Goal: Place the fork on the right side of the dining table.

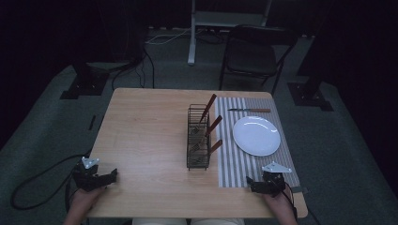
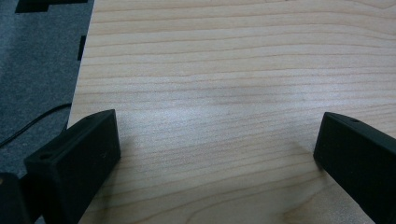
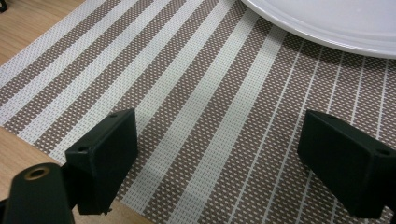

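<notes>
Table (image 1: 145,140) set, both grippers at near edge.
Wire caddy (image 1: 198,137) centre; plate (image 1: 256,136) at 3 o'clock on striped mat (image 1: 239,164); knife (image 1: 249,110) at 1 o'clock.

High view is dim; surroundings beyond the bench (image 1: 150,140) fall to near black. The plate (image 1: 256,135) is the brightest spot, no blown glare. Both gripper views are brighter and sharp, with soft sheen on the bench and faint shadows under the jaws.

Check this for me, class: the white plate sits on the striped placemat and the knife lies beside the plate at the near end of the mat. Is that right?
One detail is wrong. The knife lies at the far end of the striped placemat, beyond the white plate, not at the near end. The high view shows it.
</notes>
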`<state>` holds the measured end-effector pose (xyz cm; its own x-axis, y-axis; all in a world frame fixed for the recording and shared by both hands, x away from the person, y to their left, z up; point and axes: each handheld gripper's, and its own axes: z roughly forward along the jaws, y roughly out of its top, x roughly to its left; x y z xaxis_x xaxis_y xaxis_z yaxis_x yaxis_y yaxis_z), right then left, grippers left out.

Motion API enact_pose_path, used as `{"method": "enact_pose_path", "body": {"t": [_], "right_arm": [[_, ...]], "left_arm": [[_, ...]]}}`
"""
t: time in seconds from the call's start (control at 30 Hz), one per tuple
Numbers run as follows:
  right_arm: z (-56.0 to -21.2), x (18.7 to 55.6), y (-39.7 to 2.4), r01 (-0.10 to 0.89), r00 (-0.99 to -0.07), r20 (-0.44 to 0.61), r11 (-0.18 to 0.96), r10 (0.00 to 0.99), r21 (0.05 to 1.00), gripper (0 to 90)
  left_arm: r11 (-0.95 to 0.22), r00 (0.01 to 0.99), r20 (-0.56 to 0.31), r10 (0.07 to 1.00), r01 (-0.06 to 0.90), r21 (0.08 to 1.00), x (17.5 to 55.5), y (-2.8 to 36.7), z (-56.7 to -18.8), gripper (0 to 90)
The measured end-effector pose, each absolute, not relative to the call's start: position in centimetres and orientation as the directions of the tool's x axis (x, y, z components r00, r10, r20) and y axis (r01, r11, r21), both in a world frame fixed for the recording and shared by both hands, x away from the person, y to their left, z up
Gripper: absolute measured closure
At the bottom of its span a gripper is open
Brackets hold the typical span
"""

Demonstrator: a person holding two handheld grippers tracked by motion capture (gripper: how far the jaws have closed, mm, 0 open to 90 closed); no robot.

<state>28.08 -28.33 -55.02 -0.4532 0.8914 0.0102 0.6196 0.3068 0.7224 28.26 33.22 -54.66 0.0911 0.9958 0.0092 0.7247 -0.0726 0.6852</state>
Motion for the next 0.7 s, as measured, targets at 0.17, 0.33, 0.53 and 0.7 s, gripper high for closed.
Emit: {"method": "enact_pose_path", "body": {"t": [0.17, 0.33, 0.53, 0.7], "right_arm": [[-54.97, 28.14, -28.39, 0.620, -0.461, 0.008, 0.315, 0.887, 0.719, 11.8], [-54.89, 28.22, -28.37, 0.624, -0.464, 0.008, 0.321, 0.886, 0.712, 11.8], [-54.70, 28.42, -28.30, 0.637, -0.468, 0.009, 0.330, 0.884, 0.696, 11.8], [-54.47, 28.65, -28.23, 0.650, -0.474, 0.008, 0.344, 0.880, 0.677, 11.9]], "left_arm": [[-0.075, 0.093, 0.010, 0.996, 0.725, 0.684, 28.18, 33.18, -54.65, 0.8], [-0.076, 0.095, 0.010, 0.995, 0.725, 0.685, 28.16, 33.18, -54.66, 0.8], [-0.078, 0.096, 0.011, 0.995, 0.725, 0.684, 28.16, 33.19, -54.65, 0.8], [-0.077, 0.096, 0.011, 0.995, 0.724, 0.686, 28.16, 33.19, -54.67, 0.7]]}}
